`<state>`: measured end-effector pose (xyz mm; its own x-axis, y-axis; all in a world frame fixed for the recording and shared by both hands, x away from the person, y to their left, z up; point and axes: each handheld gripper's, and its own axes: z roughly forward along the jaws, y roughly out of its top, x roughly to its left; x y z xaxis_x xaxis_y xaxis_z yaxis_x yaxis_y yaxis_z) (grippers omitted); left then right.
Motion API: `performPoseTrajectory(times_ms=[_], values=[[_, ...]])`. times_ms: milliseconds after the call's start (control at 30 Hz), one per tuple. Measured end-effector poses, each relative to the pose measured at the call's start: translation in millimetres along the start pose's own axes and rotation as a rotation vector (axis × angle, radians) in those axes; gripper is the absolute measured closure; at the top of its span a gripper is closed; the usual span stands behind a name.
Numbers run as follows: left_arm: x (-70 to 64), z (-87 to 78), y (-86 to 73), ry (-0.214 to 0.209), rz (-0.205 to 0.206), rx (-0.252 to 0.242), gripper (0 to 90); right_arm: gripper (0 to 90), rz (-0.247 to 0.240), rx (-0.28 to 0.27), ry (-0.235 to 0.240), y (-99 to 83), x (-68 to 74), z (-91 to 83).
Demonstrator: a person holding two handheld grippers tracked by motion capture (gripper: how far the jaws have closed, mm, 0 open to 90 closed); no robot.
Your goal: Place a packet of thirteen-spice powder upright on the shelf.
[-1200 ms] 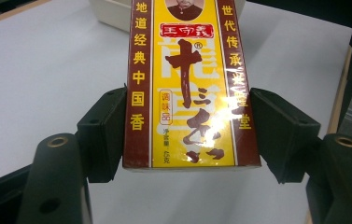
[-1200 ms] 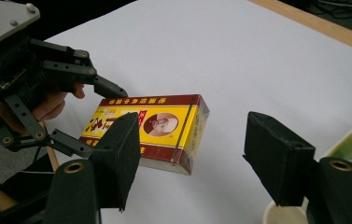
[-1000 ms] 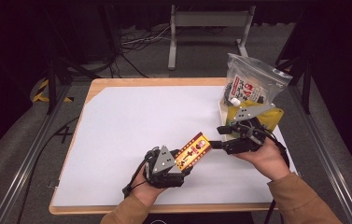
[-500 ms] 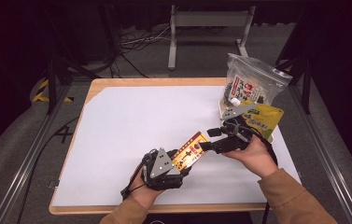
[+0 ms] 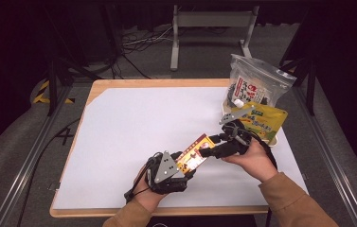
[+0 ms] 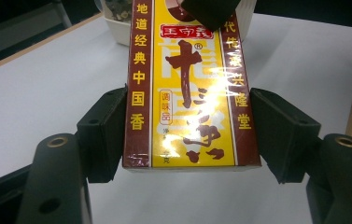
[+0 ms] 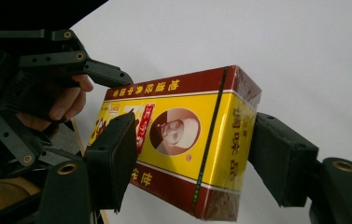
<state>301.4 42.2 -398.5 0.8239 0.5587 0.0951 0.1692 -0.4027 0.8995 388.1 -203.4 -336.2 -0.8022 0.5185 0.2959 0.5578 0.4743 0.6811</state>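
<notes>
A yellow and dark red box (image 5: 194,153) printed with Chinese characters is held above the white table top (image 5: 138,123). My left gripper (image 5: 185,164) is shut on it, one jaw on each long side of the box (image 6: 187,93), near its close end. From the right, my right gripper (image 5: 210,146) reaches the box's far end. Its jaws stand wide, one in front of the yellow face of the box (image 7: 178,135) by the portrait and one beside the end face. I take the right gripper (image 7: 194,154) as open.
A clear bag (image 5: 256,87) of packets stands at the back right of the table. A yellow pouch (image 5: 266,120) lies in front of it, just behind my right hand. The wooden table edge (image 5: 166,210) runs close under my left hand.
My right gripper has moved left from beside the pouch up to the box's far end. The left gripper, still holding the box, has shifted slightly toward the front.
</notes>
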Motion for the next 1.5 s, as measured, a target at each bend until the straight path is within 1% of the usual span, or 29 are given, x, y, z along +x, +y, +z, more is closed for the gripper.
performPoseTrajectory(times_ms=[167,333,433,500,633,667,767,833,933,1000,1067,1100,1200,1267,1300,1367,1433,1500], values=[[0.4,0.5,-0.5,-0.004,-0.003,0.0,32.4,37.3,0.014,-0.002,0.004,-0.4,0.3,-0.2],[0.1,1.9,-1.0,-0.009,-0.004,0.007,32.4,44.0,0.059,-0.006,0.02,-0.4,-2.8,-4.0],[0.1,2.8,-1.3,-0.01,-0.001,0.017,32.4,46.2,0.064,-0.01,0.025,-0.3,-2.9,-5.3],[-0.5,3.8,-1.7,-0.006,0.001,0.021,32.4,50.2,0.067,-0.018,0.03,0.3,-2.9,-7.3],[-1.7,5.5,-2.4,-0.006,0.007,0.034,32.5,56.3,0.089,-0.025,0.058,1.4,-3.9,-11.3],[-1.7,6.0,-2.5,-0.004,0.012,0.036,32.4,57.4,0.09,-0.029,0.063,1.5,-3.8,-12.2],[-2.8,7.6,-3.5,-0.003,0.01,0.049,32.4,59.9,0.088,-0.032,0.07,1.9,-2.7,-13.4],[-3.8,8.6,-3.8,0.001,0.015,0.049,32.3,62.7,0.088,-0.039,0.085,3.3,0.0,-15.1],[-4.5,8.3,-3.6,0.005,0.024,0.046,31.8,64.1,0.076,-0.044,0.082,5.0,4.2,-16.7],[-4.1,8.6,-3.2,-0.001,0.028,0.043,31.1,64.9,0.071,-0.05,0.082,5.7,6.4,-17.9],[-3.5,9.0,-3.2,-0.009,0.018,0.039,29.8,66.1,0.061,-0.051,0.085,6.9,9.4,-18.9],[-2.4,9.0,-3.1,-0.02,0.008,0.038,29.1,66.6,0.056,-0.053,0.09,7.7,10.6,-19.4],[-0.6,8.0,-2.3,-0.035,0.013,0.037,28.1,67.4,0.041,-0.056,0.098,10.2,14.3,-20.7],[1.3,7.7,-1.4,-0.064,0.003,0.042,26.1,68.4,0.024,-0.061,0.095,12.0,16.5,-22.6],[2.9,7.8,-0.9,-0.081,-0.005,0.046,23.9,68.6,0.016,-0.06,0.087,12.7,17.4,-23.9],[5.7,7.4,-0.8,-0.09,-0.015,0.049,20.3,68.6,-0.01,-0.061,0.054,14.2,19.4,-28.6],[9.1,6.7,-0.7,-0.107,-0.027,0.05,18.7,68.6,-0.024,-0.064,0.039,15.2,19.9,-34.4],[12.1,6.4,-0.3,-0.124,-0.042,0.053,16.4,68.6,-0.041,-0.064,0.01,16.0,20.5,-41.3]])
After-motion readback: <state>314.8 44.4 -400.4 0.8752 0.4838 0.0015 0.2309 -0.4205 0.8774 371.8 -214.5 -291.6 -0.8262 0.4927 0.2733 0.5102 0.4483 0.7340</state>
